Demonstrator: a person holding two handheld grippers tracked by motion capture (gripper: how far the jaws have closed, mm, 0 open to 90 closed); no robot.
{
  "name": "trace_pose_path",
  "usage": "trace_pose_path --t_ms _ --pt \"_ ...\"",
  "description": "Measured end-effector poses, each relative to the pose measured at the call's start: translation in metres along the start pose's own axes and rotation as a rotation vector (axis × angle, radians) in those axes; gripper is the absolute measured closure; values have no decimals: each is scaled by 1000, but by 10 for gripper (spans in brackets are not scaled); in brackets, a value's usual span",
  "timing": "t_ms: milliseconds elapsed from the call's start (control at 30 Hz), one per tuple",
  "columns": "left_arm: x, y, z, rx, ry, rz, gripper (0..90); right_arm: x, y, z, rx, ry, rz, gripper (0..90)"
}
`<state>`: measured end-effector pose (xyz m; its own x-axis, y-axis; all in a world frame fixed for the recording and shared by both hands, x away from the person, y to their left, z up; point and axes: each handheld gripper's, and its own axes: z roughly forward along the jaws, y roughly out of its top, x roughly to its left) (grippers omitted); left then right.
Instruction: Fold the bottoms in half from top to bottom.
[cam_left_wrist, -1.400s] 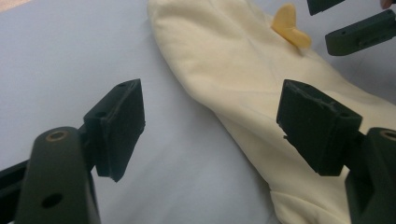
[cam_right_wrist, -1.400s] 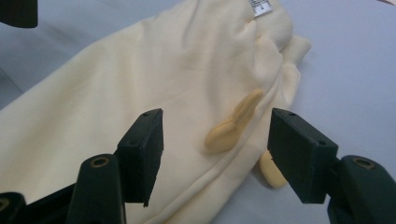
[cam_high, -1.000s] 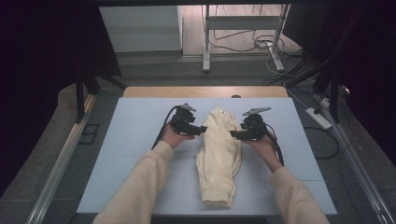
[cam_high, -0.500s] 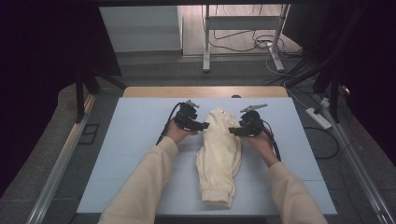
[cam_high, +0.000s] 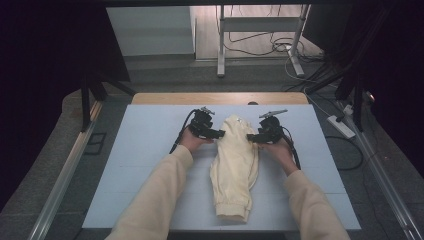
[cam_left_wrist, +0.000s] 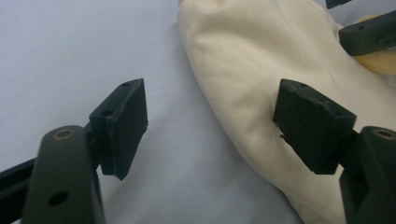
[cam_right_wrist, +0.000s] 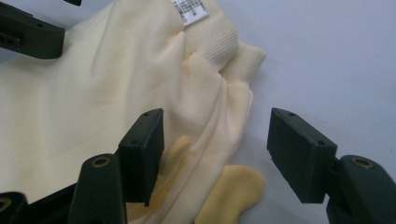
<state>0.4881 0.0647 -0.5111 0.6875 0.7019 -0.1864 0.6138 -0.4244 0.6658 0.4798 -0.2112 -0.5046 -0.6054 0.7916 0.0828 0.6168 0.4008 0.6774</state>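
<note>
The cream sweatshirt lies folded into a long narrow bundle on the pale blue table mat, slightly right of the mat's centre. Its long axis runs from the far end, where the ribbed collar and a white label show, back toward the person, ending in a ribbed hem near the mat's front edge.

The left gripper sits just beside the garment's far left flank, and the right gripper just beside its far right flank. Both point inward, facing each other across the bundle's upper part, at about the same level along its length. Neither hand is noticeably nearer; the cloth lies between them.

In the left gripper view, the jaws stand apart. One pad is over bare mat and the other pad is in front of the fabric's edge; whether it touches I cannot tell, and nothing is pinched. In the right gripper view, the jaws also stand apart: the left-hand pad is over the cloth's edge, the other over bare mat. The garment's side fold and a yellower inner layer lie in the gap, ungripped.

Judgement: the coming move turns on each gripper straddling its own side edge near the collar end. The edges run along the long axis, so each jaw pair must close across the edge from the outside inward. The right looks better set, with the fold already between its pads.
</note>
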Motion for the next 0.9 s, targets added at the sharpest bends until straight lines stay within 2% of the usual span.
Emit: trace_pose_path --t_ms 333,467,667,900 --pt "-2 1 11 10 -22 3 299 3 -4 12 30 -4 -14 431" --pt "-3 1 17 24 -43 8 348 4 -4 13 34 12 -11 482" --pt "-5 1 21 32 -86 5 521 2 -5 13 33 46 3 544" --pt "-6 0 21 49 -96 19 774 4 -5 13 32 81 -9 668"
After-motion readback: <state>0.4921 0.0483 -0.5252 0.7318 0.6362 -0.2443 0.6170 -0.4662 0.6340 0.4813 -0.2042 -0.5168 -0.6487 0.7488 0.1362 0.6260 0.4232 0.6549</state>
